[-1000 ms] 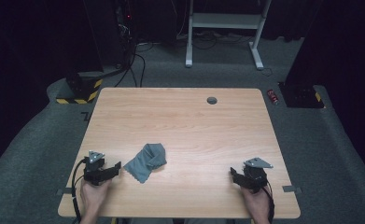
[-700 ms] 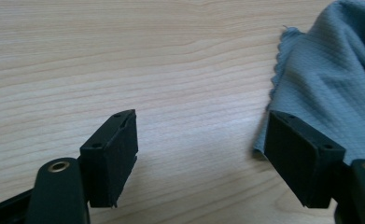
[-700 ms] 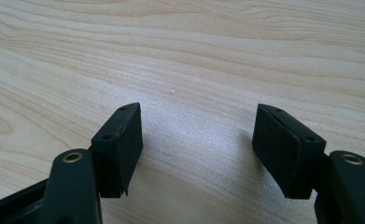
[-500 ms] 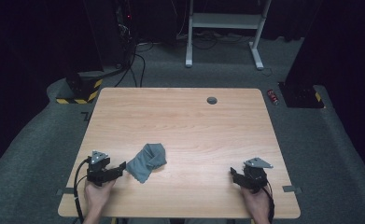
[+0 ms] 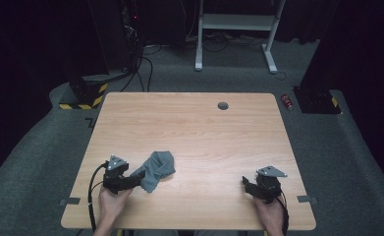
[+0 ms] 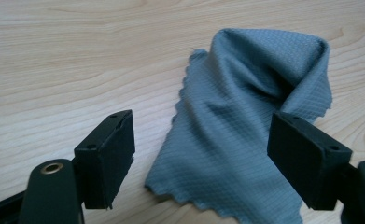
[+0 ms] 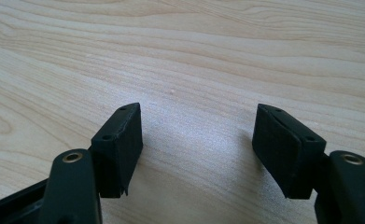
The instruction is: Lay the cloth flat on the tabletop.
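left hand-held gripper (image 6: 201,163) spread wide around the grey cloth's (image 6: 245,121) near corner

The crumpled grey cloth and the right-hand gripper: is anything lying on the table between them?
No. In the high view, only bare light wooden table lies between the crumpled grey cloth and the right gripper.

A pale wood tabletop (image 5: 194,132) stands on grey carpet (image 5: 42,162) in a dark room; beyond the jaws, a white frame (image 5: 236,22), black cables (image 5: 143,69).
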{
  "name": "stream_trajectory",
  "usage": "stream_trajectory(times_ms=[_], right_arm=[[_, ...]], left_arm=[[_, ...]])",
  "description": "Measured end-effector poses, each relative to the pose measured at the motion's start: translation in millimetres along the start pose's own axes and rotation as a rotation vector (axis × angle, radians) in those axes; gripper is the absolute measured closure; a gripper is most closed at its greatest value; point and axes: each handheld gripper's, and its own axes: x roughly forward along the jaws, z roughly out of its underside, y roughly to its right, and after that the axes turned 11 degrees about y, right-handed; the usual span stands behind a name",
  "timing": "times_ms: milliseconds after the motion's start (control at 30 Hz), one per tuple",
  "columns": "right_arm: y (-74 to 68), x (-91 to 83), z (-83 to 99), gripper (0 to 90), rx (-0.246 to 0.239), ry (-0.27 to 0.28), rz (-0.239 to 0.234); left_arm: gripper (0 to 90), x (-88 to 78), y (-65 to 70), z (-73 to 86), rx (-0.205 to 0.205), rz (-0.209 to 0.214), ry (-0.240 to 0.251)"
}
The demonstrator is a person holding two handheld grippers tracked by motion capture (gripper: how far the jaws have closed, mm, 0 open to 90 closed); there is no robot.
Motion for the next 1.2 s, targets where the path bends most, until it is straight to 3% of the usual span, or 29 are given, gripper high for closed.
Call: stream_trajectory(times_ms=[300,533,800,967,1200], right_arm=[[0.0,0.0,0.0,32.9,0.0,0.0,0.0],[-0.2,0.0,0.0,32.6,0.001,-0.001,-0.001],[-0.2,0.0,0.0,32.4,0.0,-0.001,-0.002],[-0.3,0.0,0.0,32.4,0.0,-0.001,-0.002],[-0.2,0.0,0.0,32.4,0.0,-0.001,-0.002]], left_arm=[[21.7,24.7,18.8,-5.2,0.054,0.013,-0.057],[22.0,42.4,24.7,-3.1,0.1,-0.027,-0.121],[25.4,52.5,26.8,-3.0,0.108,-0.047,-0.155],[33.7,52.1,26.0,-4.2,0.11,-0.057,-0.149],[59.9,53.4,28.1,-8.5,0.128,-0.031,-0.156]])
